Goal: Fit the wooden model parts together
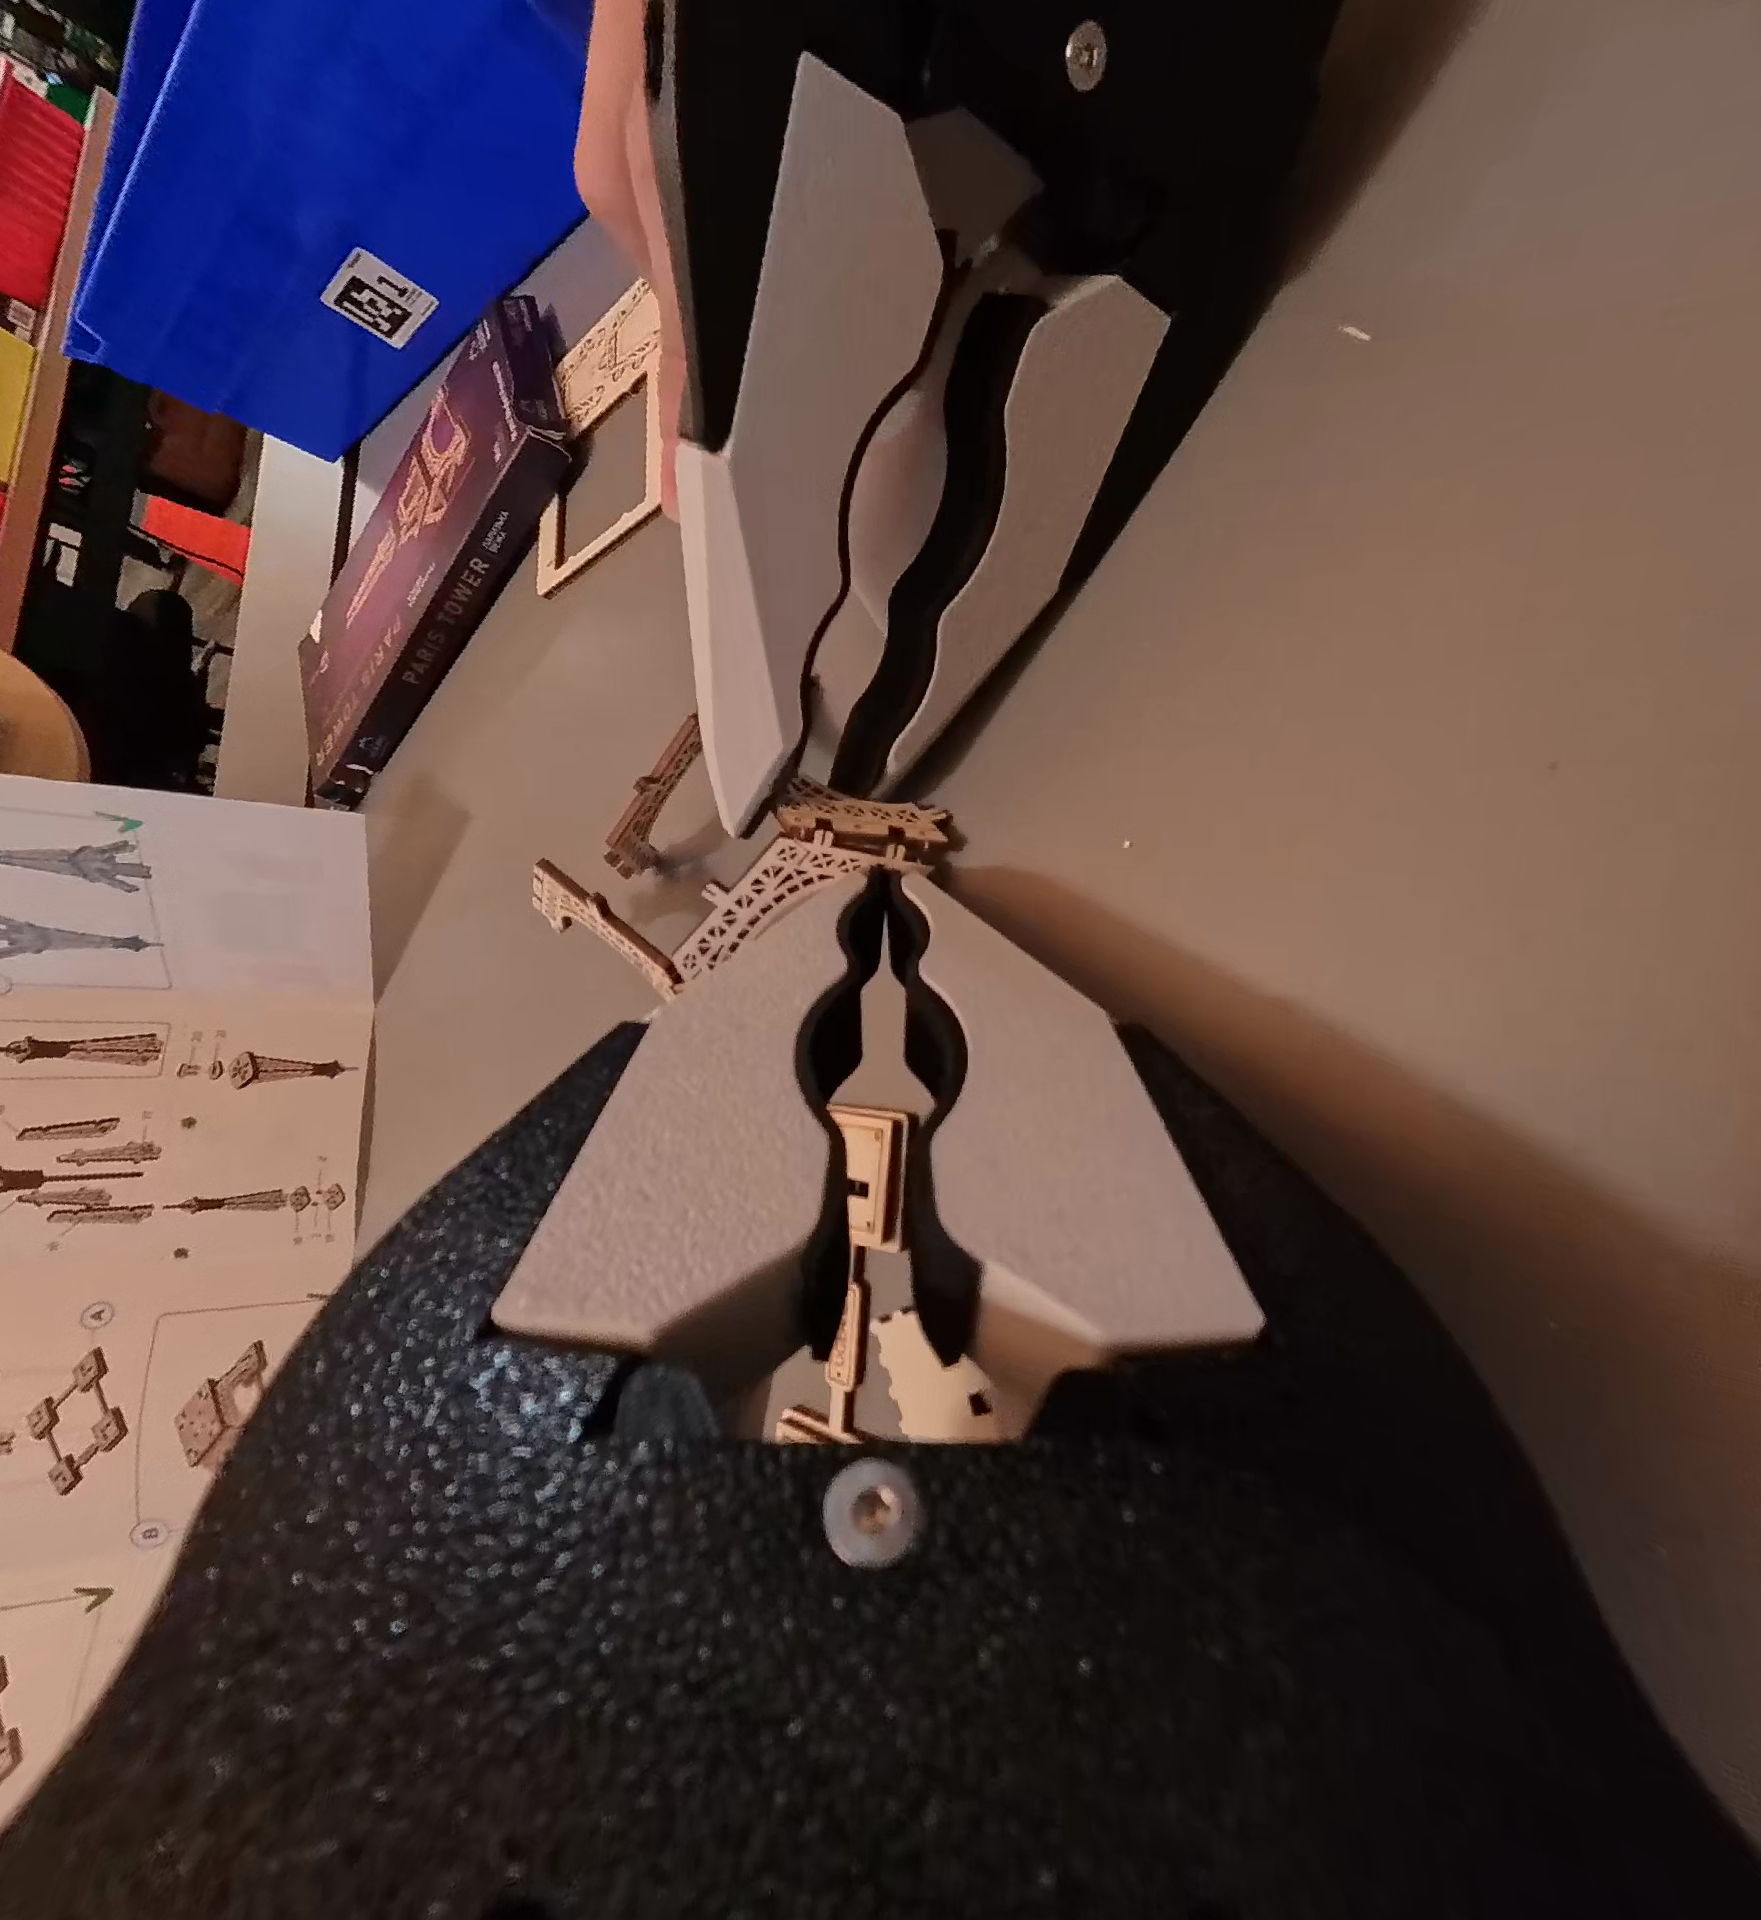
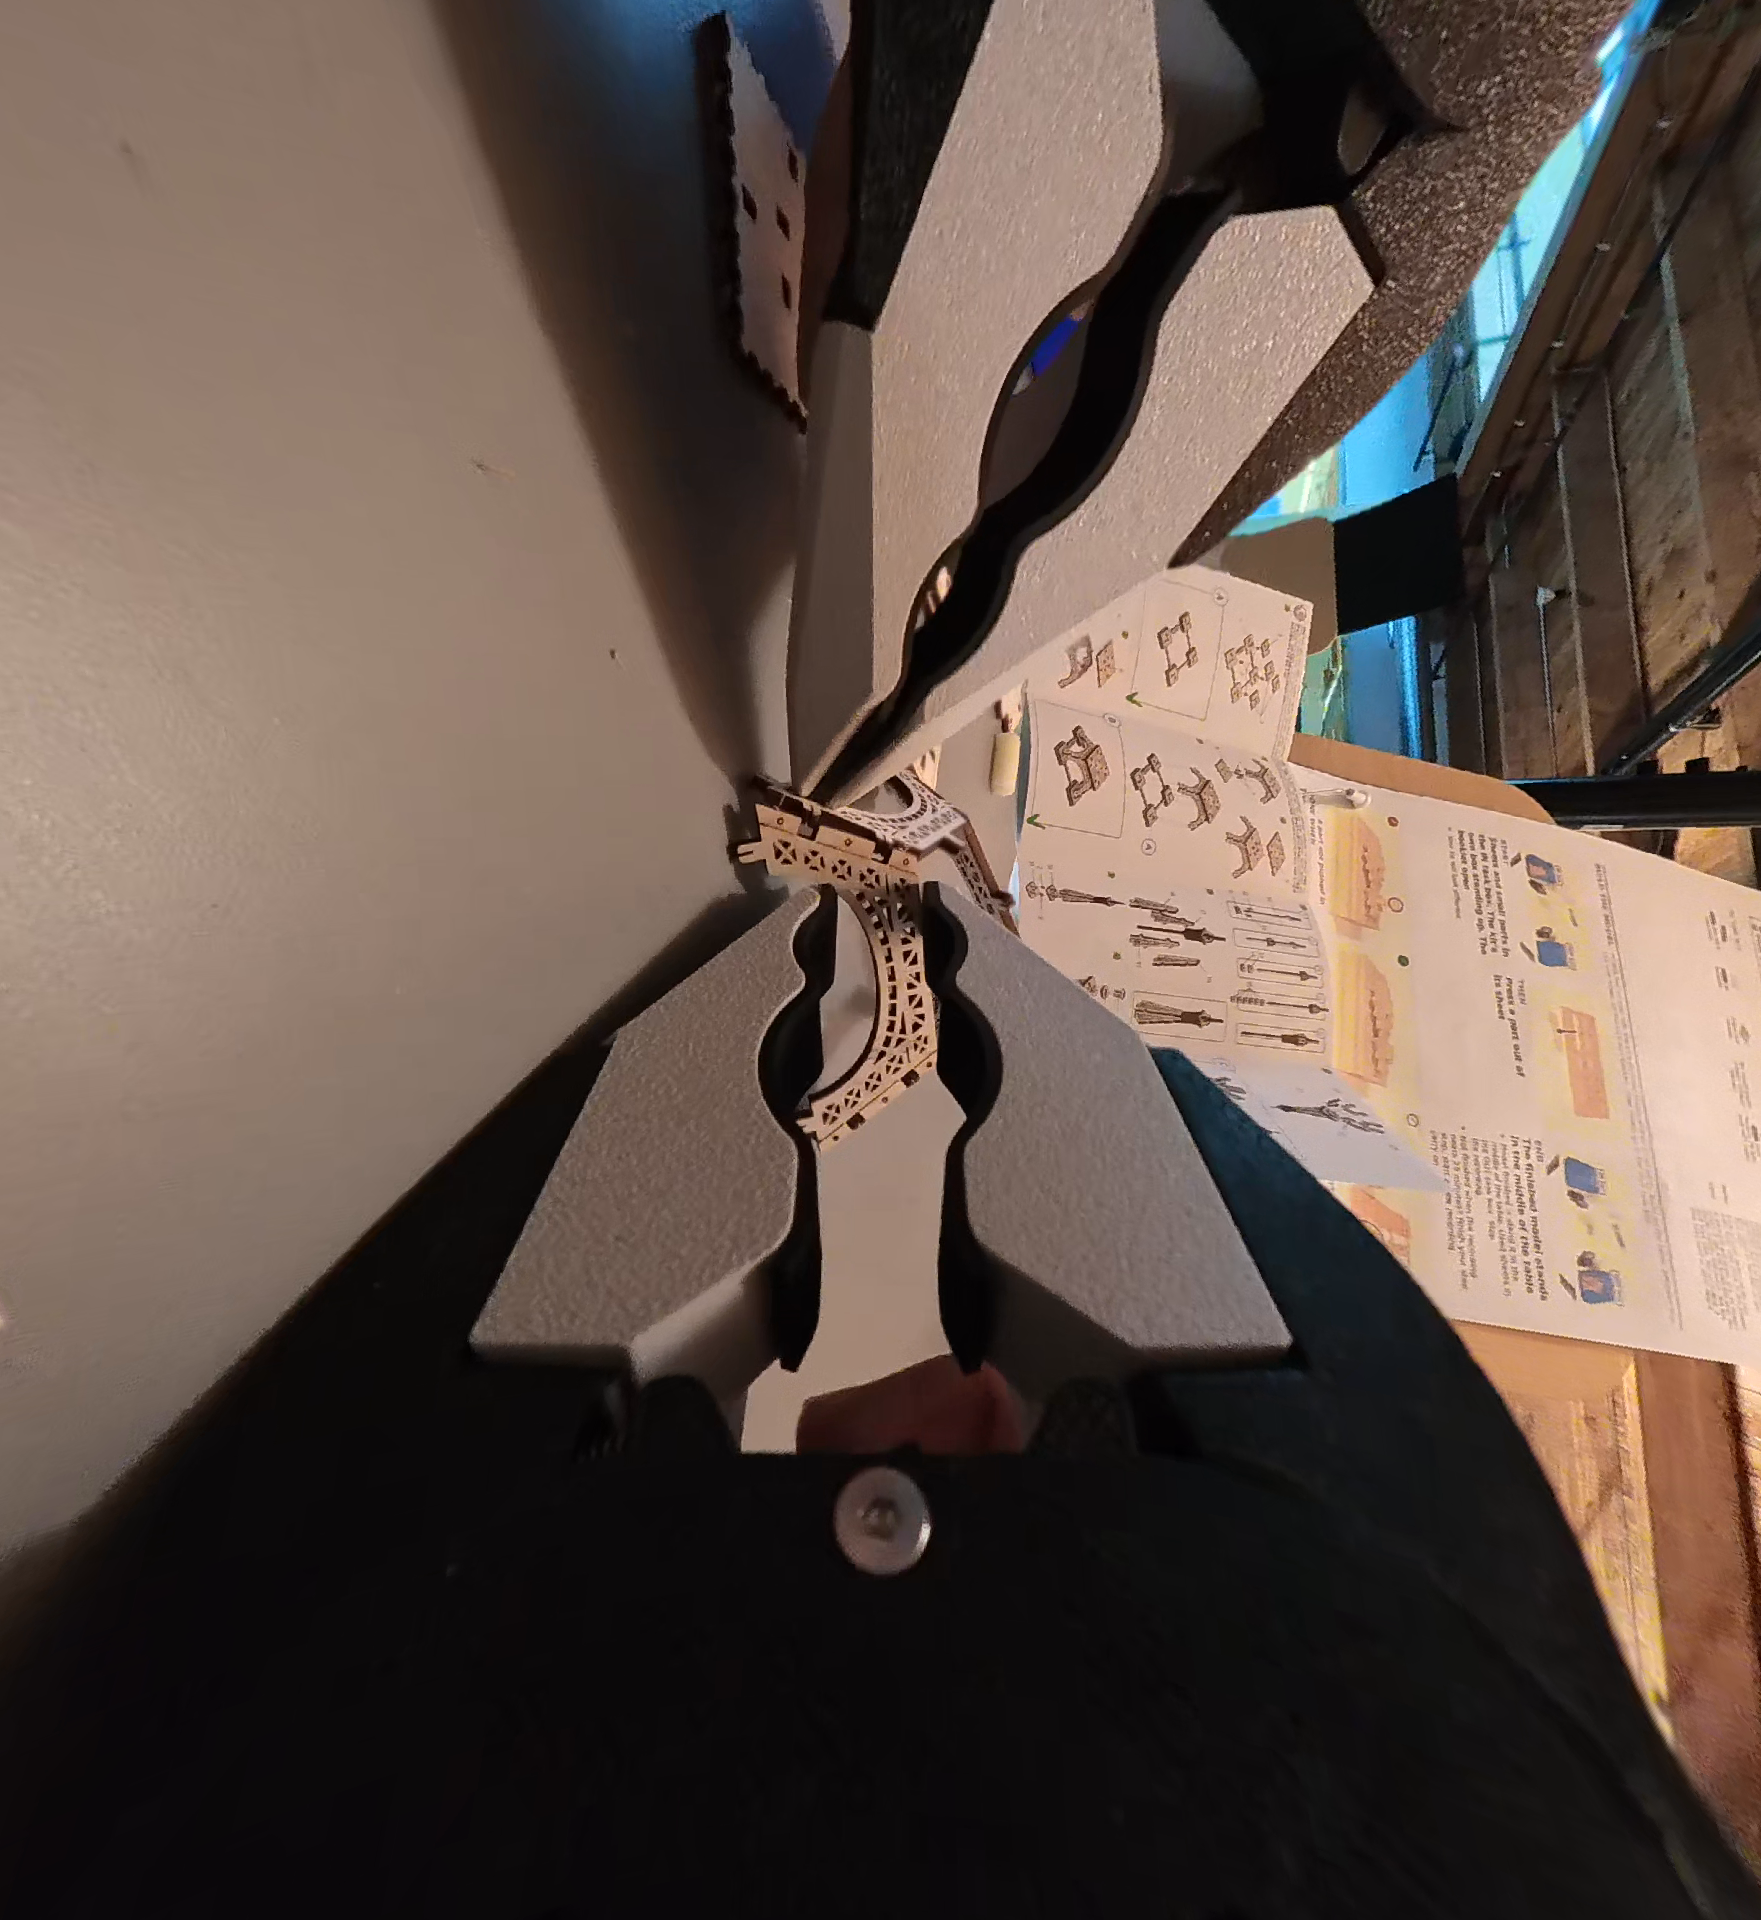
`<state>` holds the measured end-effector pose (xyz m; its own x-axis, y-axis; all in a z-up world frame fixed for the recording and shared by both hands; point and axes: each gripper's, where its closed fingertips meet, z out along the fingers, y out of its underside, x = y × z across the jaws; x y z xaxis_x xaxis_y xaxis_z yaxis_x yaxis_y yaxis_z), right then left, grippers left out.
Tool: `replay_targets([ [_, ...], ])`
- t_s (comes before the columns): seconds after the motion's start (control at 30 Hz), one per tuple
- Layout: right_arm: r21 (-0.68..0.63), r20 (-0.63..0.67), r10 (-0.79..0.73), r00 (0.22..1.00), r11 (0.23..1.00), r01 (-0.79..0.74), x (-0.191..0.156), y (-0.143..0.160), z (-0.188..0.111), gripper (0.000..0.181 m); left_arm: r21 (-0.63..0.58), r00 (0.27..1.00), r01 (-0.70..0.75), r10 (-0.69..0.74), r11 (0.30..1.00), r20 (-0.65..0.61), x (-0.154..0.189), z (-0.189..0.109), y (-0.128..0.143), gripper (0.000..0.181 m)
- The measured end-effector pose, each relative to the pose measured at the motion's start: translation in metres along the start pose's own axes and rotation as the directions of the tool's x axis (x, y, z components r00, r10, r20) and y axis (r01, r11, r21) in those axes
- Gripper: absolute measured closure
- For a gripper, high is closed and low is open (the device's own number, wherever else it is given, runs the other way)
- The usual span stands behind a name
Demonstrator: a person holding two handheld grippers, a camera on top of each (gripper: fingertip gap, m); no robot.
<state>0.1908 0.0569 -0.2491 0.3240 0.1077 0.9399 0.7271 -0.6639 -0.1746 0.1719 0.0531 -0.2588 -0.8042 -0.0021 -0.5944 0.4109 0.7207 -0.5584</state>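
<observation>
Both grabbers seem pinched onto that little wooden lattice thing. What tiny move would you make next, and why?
Probably ease the two together. The left gripper and right gripper meet tip to tip, each shut on the wooden model, whose parts touch but may not be fully seated.

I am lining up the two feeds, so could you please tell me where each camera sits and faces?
Left wrist view: on the left gripper, facing the grey table; a hand edge shows.
Right wrist view: on the right gripper, facing the printed instruction sheets.
Shared: the pale lattice wooden model, with each view showing the opposite gripper.
</observation>
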Motion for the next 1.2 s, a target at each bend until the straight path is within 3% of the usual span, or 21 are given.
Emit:
replay_targets([
  [0.1, 0.038, 0.0, -0.005, 1.0, 0.999, 0.005, 0.001, -0.001, -0.002, 0.163, 0.0, 1.0, 0.025, -0.025, 1.0, -0.008, 0.002, 0.001, 0.0, 0.181],
  [0.17, 0.064, -0.013, 0.033, 0.999, 0.997, -0.032, 0.008, 0.001, -0.006, 0.143, -0.016, 1.0, 0.001, -0.001, 1.0, -0.01, 0.006, 0.003, 0.002, 0.181],
  [0.3, 0.097, 0.052, 0.123, 0.991, 0.987, -0.127, 0.011, 0.008, -0.022, 0.131, -0.026, 1.0, 0.01, -0.01, 1.0, -0.003, 0.006, 0.002, 0.002, 0.181],
  [0.33, 0.097, 0.089, 0.154, 0.984, 0.982, -0.162, 0.01, 0.008, -0.029, 0.135, -0.019, 1.0, 0.025, -0.025, 1.0, -0.001, 0.005, 0.002, 0.002, 0.181],
  [0.37, 0.097, 0.151, 0.207, 0.967, 0.97, -0.223, 0.006, 0.005, -0.037, 0.153, -0.009, 0.999, 0.039, -0.039, 0.999, -0.001, 0.004, 0.002, 0.001, 0.181],
  [0.4, 0.079, 0.245, 0.303, 0.921, 0.941, -0.33, -0.001, -0.001, -0.044, 0.172, -0.001, 0.999, 0.051, -0.051, 0.999, -0.002, 0.004, 0.001, 0.001, 0.181],
  [0.43, 0.023, 0.327, 0.439, 0.837, 0.881, -0.472, -0.009, -0.005, -0.048, 0.18, 0.003, 0.998, 0.067, -0.067, 0.998, -0.004, 0.003, 0.0, 0.002, 0.181],
  [0.5, -0.091, 0.326, 0.711, 0.623, 0.68, -0.728, -0.011, -0.012, -0.047, 0.169, 0.01, 0.995, 0.099, -0.099, 0.995, -0.009, 0.002, 0.0, 0.002, 0.181],
  [0.57, -0.196, 0.165, 0.84, 0.518, 0.542, -0.817, -0.004, 0.006, -0.042, 0.155, 0.014, 0.993, 0.115, -0.115, 0.993, -0.011, 0.001, 0.0, 0.002, 0.181],
  [0.6, -0.222, 0.158, 0.89, 0.427, 0.453, -0.863, -0.004, 0.006, -0.041, 0.153, 0.015, 0.993, 0.115, -0.115, 0.993, -0.006, -0.001, 0.001, 0.003, 0.181],
  [0.67, -0.285, 0.249, 0.947, 0.203, 0.272, -0.919, -0.01, -0.009, -0.04, 0.154, 0.027, 0.994, 0.113, -0.113, 0.993, -0.008, -0.001, 0.002, 0.001, 0.181],
  [0.73, -0.363, 0.287, 0.955, 0.079, 0.185, -0.913, -0.02, -0.014, -0.036, 0.163, 0.037, 0.993, 0.116, -0.115, 0.993, -0.012, -0.001, 0.002, 0.0, 0.181],
  [0.83, -0.413, 0.268, 0.962, 0.06, 0.171, -0.895, -0.026, -0.015, -0.027, 0.168, 0.048, 0.992, 0.121, -0.12, 0.992, -0.025, 0.0, 0.002, -0.001, 0.181],
  [0.97, -0.428, 0.205, 0.979, -0.002, 0.088, -0.9, -0.024, -0.008, -0.017, 0.181, 0.022, 0.996, 0.084, -0.084, 0.996, -0.038, 0.002, 0.002, 0.001, 0.181],
  [1.07, -0.432, 0.204, 0.976, -0.069, 0.027, -0.902, -0.022, -0.007, -0.017, 0.181, 0.029, 0.996, 0.083, -0.082, 0.996, -0.044, 0.003, 0.004, -0.001, 0.181],
  [1.2, -0.428, 0.228, 0.969, -0.093, 0.014, -0.904, -0.021, -0.006, -0.02, 0.18, 0.024, 0.997, 0.074, -0.073, 0.997, -0.04, 0.001, 0.003, 0.0, 0.181],
])
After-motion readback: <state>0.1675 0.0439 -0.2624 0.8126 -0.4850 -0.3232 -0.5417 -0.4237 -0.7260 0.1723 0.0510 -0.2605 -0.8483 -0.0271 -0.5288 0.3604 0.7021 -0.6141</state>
